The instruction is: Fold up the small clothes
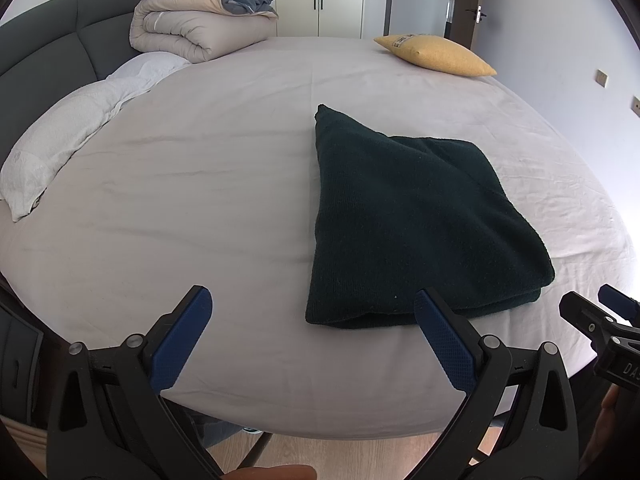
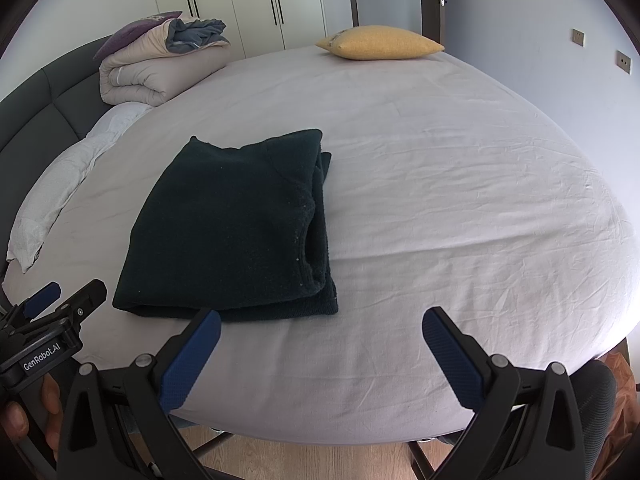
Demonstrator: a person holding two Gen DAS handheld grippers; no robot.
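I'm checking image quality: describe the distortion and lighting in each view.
Left wrist view: fisheye bows the bed into a dome, corners vignetted black; dark green garment sharp, evenly daylit. Right wrist view: same curvature, bright glare along the sheet's right edge; folded garment in focus.

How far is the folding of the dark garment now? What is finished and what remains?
Done: the dark green garment lies on the bed sheet as a compact stack of layers, its folded edges showing on one side. In hand: nothing; the left gripper and the right gripper are both open and hold no cloth. Left: perhaps only tidying, since one far corner sticks out. No other small clothes are visible.
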